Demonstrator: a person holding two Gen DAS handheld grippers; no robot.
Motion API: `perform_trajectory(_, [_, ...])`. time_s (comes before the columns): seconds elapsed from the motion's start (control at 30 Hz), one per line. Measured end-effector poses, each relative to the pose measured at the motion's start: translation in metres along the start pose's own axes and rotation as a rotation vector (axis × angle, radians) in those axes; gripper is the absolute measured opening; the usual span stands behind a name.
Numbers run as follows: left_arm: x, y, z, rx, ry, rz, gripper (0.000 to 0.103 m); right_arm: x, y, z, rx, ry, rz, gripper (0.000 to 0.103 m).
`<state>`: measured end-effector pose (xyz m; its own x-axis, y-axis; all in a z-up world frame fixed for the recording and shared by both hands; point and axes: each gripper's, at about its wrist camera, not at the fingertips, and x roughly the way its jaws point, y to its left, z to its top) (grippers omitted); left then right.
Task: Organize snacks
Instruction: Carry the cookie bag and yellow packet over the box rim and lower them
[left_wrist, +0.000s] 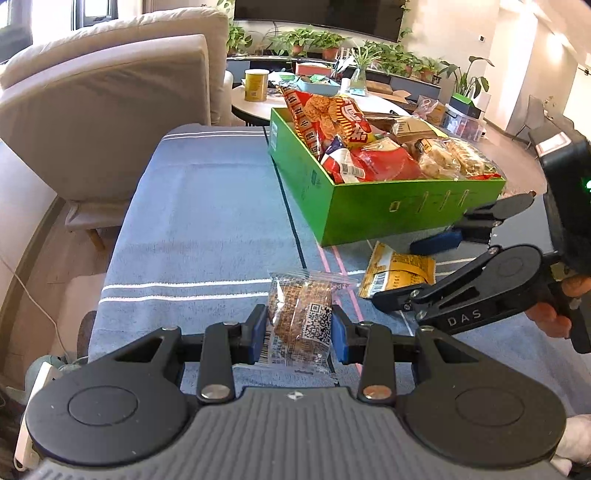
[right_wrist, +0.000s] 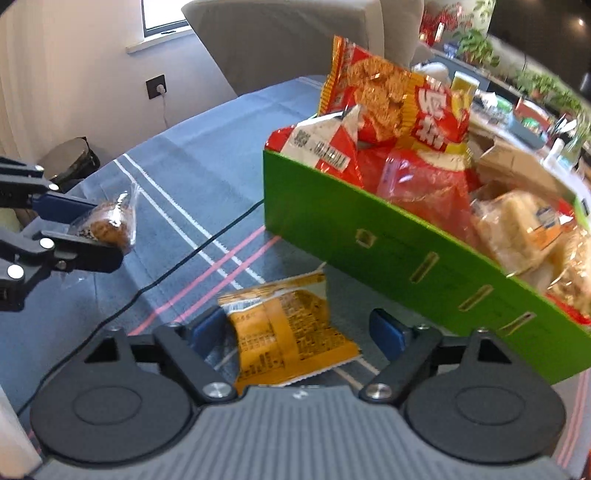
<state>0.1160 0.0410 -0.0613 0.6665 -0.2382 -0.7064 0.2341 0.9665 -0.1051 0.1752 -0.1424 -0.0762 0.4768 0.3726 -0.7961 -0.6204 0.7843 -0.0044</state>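
A green box (left_wrist: 373, 210) full of snack bags stands on the blue striped cloth; it also shows in the right wrist view (right_wrist: 332, 218). My left gripper (left_wrist: 299, 332) is shut on a clear packet of brown snack (left_wrist: 299, 314), seen from the side in the right wrist view (right_wrist: 107, 221). My right gripper (right_wrist: 299, 332) is open, its fingers on either side of a yellow snack packet (right_wrist: 288, 332) lying on the cloth just before the box. The left wrist view shows that packet (left_wrist: 399, 273) and the right gripper (left_wrist: 410, 269) over it.
A tall red snack bag (right_wrist: 388, 103) sticks up from the box. A beige armchair (left_wrist: 110, 110) stands beyond the cloth's far left. A round table (left_wrist: 266, 105) with a yellow tin and plants lies behind the box. A black cable (right_wrist: 177, 266) crosses the cloth.
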Motion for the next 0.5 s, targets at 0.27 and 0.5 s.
perform_trajectory(0.27, [-0.003,-0.008,0.007,0.009,-0.014,-0.004,0.033,-0.028,0.013,-0.009,0.026,-0.029,-0.038,0.086])
perform_trajectory(0.5, [-0.017,-0.027,0.027,0.056,-0.081,-0.019,0.033,-0.083,0.002,-0.008,0.103,-0.188,-0.09,0.086])
